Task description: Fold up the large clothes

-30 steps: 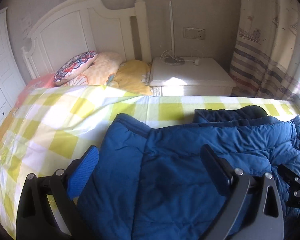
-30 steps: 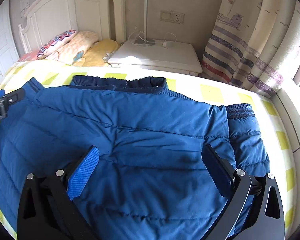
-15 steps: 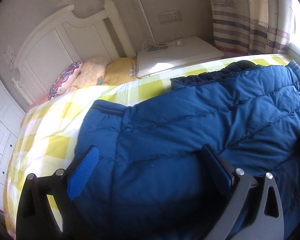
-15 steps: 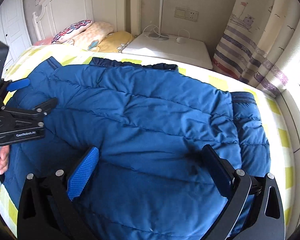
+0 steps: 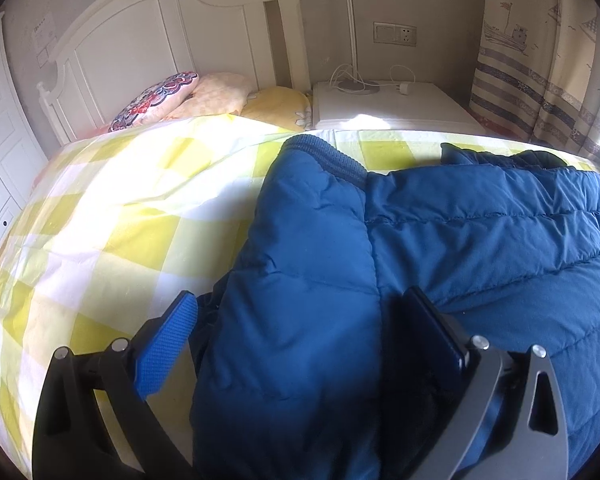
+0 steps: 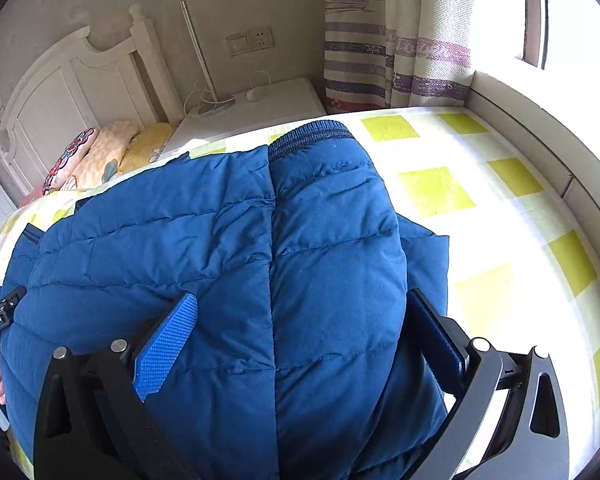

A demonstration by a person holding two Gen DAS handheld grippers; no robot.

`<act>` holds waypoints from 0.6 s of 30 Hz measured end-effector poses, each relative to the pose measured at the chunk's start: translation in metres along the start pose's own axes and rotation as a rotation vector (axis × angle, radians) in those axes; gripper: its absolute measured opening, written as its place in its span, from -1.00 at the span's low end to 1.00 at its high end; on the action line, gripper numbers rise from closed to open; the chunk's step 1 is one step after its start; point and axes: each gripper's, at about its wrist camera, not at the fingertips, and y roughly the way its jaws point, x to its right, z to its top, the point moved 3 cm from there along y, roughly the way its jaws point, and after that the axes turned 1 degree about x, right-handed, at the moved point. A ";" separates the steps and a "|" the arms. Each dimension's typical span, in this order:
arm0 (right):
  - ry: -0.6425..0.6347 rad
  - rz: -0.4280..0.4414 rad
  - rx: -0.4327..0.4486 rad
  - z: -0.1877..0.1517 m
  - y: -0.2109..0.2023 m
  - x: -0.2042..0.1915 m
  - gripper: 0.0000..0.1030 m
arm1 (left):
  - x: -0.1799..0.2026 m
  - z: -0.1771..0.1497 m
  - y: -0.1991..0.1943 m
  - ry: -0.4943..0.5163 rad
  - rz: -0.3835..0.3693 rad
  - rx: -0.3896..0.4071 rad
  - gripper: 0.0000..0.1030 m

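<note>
Sleeves coming in
We are now straddling both sleeves of the jacket [image 6: 220, 248], left gripper [image 5: 300, 332] and right gripper [image 6: 300, 332] fingers apart, cuffs at 12 o'clock.

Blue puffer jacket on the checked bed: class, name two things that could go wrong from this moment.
1. The jacket is thick and slick; the open right gripper straddling its sleeve may pinch only the outer layer and slip.
2. The left gripper is also open over the other sleeve, so uneven grabs could leave a lopsided fold on the bedspread.
</note>
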 end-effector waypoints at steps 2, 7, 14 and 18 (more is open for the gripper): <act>-0.037 -0.002 0.055 -0.002 -0.023 -0.011 0.91 | -0.003 -0.001 -0.013 -0.029 0.043 -0.002 0.95; -0.243 0.146 0.073 -0.023 -0.055 -0.084 0.91 | 0.041 -0.013 -0.058 -0.015 -0.072 0.064 0.95; -0.416 0.140 0.028 -0.053 -0.040 -0.132 0.91 | 0.113 -0.035 -0.059 0.165 -0.007 0.105 0.96; -0.378 0.122 0.026 -0.042 -0.042 -0.110 0.90 | 0.092 -0.033 -0.052 0.100 -0.060 0.048 0.96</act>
